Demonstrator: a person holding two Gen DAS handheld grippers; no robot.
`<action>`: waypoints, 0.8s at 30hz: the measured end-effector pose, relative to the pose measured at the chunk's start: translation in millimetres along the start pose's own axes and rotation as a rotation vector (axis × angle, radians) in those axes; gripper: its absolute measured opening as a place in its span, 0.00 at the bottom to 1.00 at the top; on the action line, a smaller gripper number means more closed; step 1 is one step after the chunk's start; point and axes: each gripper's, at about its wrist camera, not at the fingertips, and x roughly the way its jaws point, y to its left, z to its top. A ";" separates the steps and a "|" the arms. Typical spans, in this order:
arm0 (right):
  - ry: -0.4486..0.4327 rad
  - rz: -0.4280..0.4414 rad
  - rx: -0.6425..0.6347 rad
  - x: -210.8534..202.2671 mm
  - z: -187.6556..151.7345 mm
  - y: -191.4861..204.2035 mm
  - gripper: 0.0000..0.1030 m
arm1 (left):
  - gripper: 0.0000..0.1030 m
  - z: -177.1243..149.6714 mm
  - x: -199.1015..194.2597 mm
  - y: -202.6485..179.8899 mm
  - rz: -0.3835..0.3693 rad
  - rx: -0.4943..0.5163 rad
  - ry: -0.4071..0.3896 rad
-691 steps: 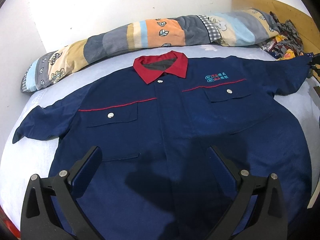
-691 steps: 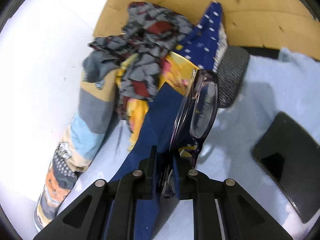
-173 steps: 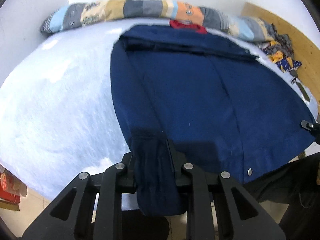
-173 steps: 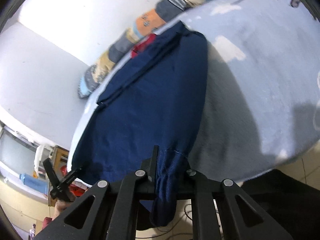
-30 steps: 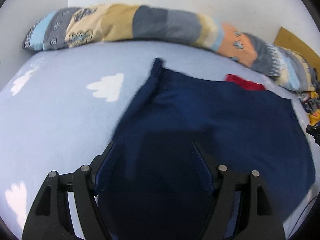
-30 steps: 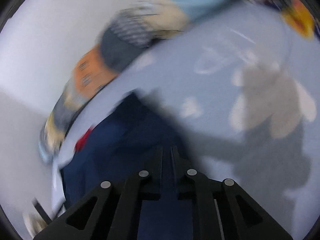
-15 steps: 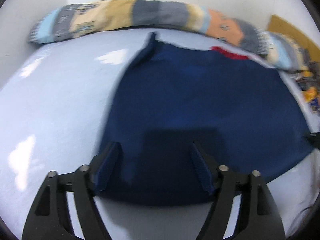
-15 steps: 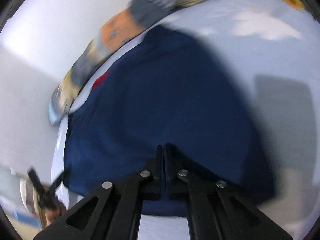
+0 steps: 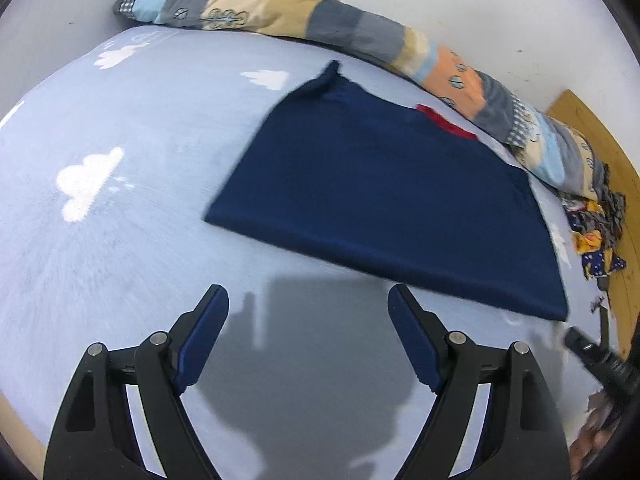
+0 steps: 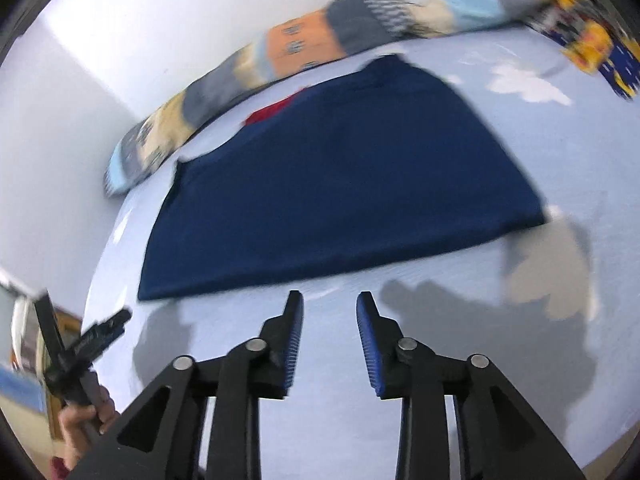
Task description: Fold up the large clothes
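Garment: navy jacket (image 9: pixel 384 200), folded into a flat rectangle on the bed, lying free – neither gripper touches it. Red collar (image 9: pixel 446 122) peeks out at the far edge, next to the bolster. One small corner of cloth sticks out at the far left end in the left wrist view.
Bed: light blue sheet (image 9: pixel 120 240) with white cloud prints; bare sheet lies between the jacket's near edge and both grippers.
Left gripper (image 9: pixel 308 312): jaws spread wide, nothing between them, over bare sheet just short of the jacket's near edge. Also seen at lower left of the right wrist view, held in a hand (image 10: pixel 80 416).
Right gripper (image 10: pixel 330 312): jaws apart with a narrow gap – they have just been opening; nothing between them, only sheet below. Blue pads face each other. Its tip shows at the right edge of the left wrist view.
Bolster: long patchwork pillow (image 9: pixel 360 32) in grey, tan, orange and pale blue, along the white wall behind the jacket.
Clutter: heap of patterned cloth (image 9: pixel 596 228) at the bed's right end, beside a wooden board (image 9: pixel 600 140).
Shadows: grippers' dark shapes fall on the sheet near the jaws.
Blur: right wrist view smeared, detail soft.
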 end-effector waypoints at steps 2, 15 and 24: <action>0.013 -0.050 -0.052 2.7 -11.7 23.1 0.36 | 0.80 -7.6 -7.6 -15.8 -0.006 0.004 0.005; -0.024 -0.189 -0.135 -4.8 -52.3 31.3 0.49 | 0.80 -29.1 -17.4 -20.8 0.075 -0.006 -0.098; -0.048 -0.107 0.089 -11.4 -41.3 -19.0 0.49 | 0.80 -20.2 5.1 2.1 0.036 -0.102 -0.043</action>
